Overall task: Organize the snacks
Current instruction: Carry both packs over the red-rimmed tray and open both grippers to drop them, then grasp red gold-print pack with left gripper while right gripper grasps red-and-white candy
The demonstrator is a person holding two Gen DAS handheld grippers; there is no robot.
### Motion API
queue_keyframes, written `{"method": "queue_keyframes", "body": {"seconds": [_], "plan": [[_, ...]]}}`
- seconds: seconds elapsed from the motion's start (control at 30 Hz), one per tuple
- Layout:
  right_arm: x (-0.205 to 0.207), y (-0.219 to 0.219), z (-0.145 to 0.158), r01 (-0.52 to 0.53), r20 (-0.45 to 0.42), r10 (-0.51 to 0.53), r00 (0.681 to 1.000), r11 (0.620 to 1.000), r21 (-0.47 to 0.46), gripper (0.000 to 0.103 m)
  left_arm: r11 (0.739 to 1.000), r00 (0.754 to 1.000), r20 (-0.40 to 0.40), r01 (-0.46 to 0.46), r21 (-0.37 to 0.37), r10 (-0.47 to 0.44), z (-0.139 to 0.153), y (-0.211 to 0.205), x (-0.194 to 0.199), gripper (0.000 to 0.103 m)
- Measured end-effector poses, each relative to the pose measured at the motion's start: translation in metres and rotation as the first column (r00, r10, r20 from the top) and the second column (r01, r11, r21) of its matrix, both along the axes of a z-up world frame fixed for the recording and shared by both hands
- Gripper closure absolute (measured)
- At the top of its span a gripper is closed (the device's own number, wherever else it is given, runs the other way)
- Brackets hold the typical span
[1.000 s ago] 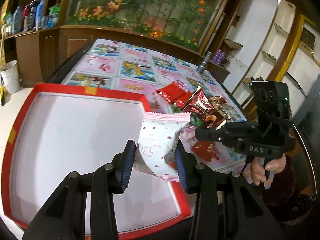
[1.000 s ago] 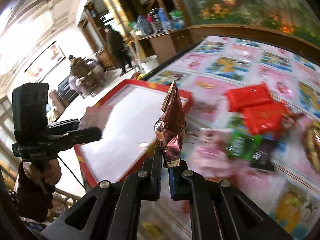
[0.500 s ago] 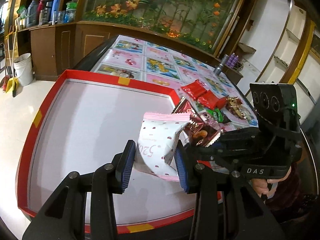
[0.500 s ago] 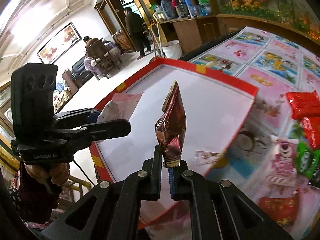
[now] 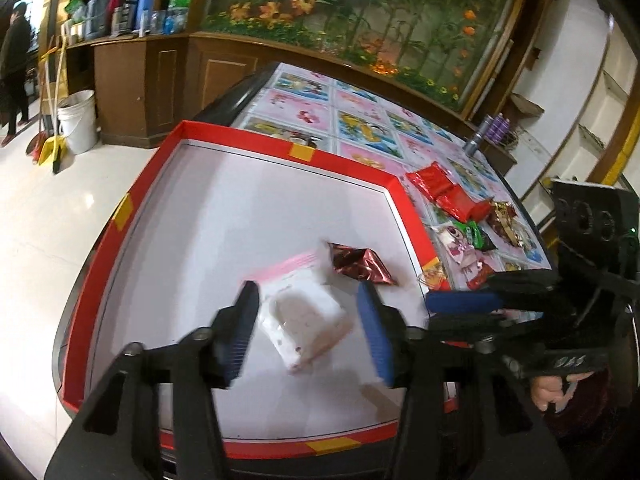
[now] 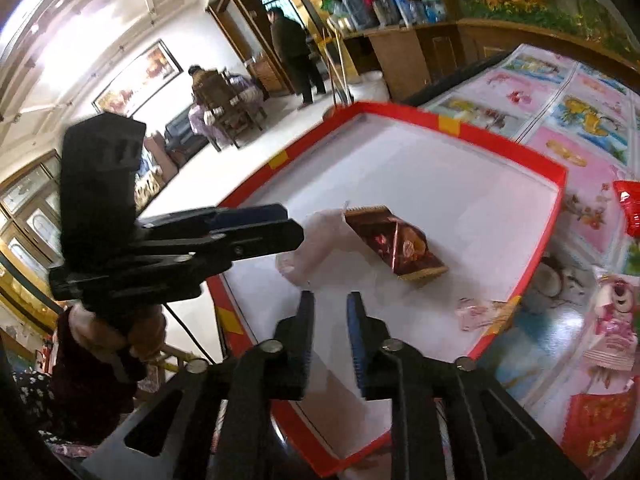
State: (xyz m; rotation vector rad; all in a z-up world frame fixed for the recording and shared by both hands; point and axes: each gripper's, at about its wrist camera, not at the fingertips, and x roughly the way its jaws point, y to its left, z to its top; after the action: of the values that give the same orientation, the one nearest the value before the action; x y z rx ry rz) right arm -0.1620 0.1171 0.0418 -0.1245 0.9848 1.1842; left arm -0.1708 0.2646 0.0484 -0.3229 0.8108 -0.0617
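Note:
A white and pink snack packet (image 5: pixel 306 318) lies on the white floor of the red-rimmed tray (image 5: pixel 340 166), between the spread fingers of my left gripper (image 5: pixel 308 334), which is open and empty above it. A dark red foil snack packet (image 5: pixel 360 264) lies just beyond it in the tray; it also shows in the right wrist view (image 6: pixel 396 246), beside the pale packet (image 6: pixel 316 246). My right gripper (image 6: pixel 330 332) is open and empty over the tray's near part. The left gripper (image 6: pixel 256 220) shows at the left of that view.
Several loose snacks lie on the patterned tablecloth right of the tray: red packets (image 5: pixel 448 190), a green one (image 5: pixel 478 236), a pink bear packet (image 6: pixel 618 312). A metal can (image 5: pixel 474 144) stands at the far table edge. A white bucket (image 5: pixel 78 120) stands on the floor.
Both grippers have opened and let go of their packets. The white and pink packet and the dark red foil packet now lie in the tray.

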Motion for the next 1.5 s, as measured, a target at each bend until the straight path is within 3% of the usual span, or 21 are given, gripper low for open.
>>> {"method": "queue_keyframes", "body": {"seconds": [0.2,0.3,0.37,0.43,0.57,0.7,0.97,1.13,1.23,1.37,1.5], "plan": [[0.031,-0.076,0.018,0.18,0.047,-0.181,0.982,0.983,0.028,0.062,0.998,0.998,0.032,0.046,0.03,-0.047,0.01,-0.018,0.0,0.042],[0.056,-0.134,0.027,0.335,0.071,-0.337,0.939,0.941,0.037,0.057,0.995,0.995,0.029,0.091,0.045,-0.092,0.014,-0.036,0.004,0.039],[0.071,-0.172,0.032,0.436,0.082,-0.439,0.895,0.898,0.051,0.05,0.989,0.991,0.025,0.134,0.058,-0.135,0.016,-0.051,0.007,0.039],[0.085,-0.218,0.036,0.552,0.097,-0.555,0.826,0.832,0.057,0.041,0.98,0.983,0.027,0.181,0.078,-0.184,0.02,-0.069,0.009,0.038],[0.11,-0.281,0.029,0.686,0.078,-0.685,0.724,0.728,0.023,0.039,0.96,0.964,0.034,0.258,0.104,-0.263,0.025,-0.101,0.013,0.034],[0.132,-0.33,0.014,0.783,-0.022,-0.783,0.622,0.622,-0.007,0.039,0.939,0.944,0.023,0.325,0.112,-0.329,0.026,-0.133,0.018,0.034],[0.163,-0.352,-0.019,0.855,-0.181,-0.853,0.489,0.51,-0.092,0.042,0.893,0.903,-0.011,0.427,0.144,-0.43,0.023,-0.185,0.024,0.034],[0.178,-0.345,-0.028,0.874,-0.169,-0.873,0.457,0.476,-0.096,0.059,0.888,0.898,-0.029,0.439,0.138,-0.44,0.023,-0.195,0.028,0.034],[0.185,-0.33,-0.029,0.862,-0.087,-0.872,0.483,0.49,-0.126,0.075,0.881,0.892,-0.032,0.45,0.146,-0.451,0.024,-0.204,0.03,0.034],[0.18,-0.307,-0.025,0.837,0.102,-0.836,0.539,0.519,-0.172,0.077,0.864,0.88,-0.043,0.474,0.168,-0.474,0.021,-0.22,0.037,0.034],[0.175,-0.295,-0.027,0.819,0.228,-0.787,0.573,0.541,-0.192,0.076,0.843,0.864,-0.07,0.503,0.191,-0.499,0.015,-0.24,0.05,0.034]]}}
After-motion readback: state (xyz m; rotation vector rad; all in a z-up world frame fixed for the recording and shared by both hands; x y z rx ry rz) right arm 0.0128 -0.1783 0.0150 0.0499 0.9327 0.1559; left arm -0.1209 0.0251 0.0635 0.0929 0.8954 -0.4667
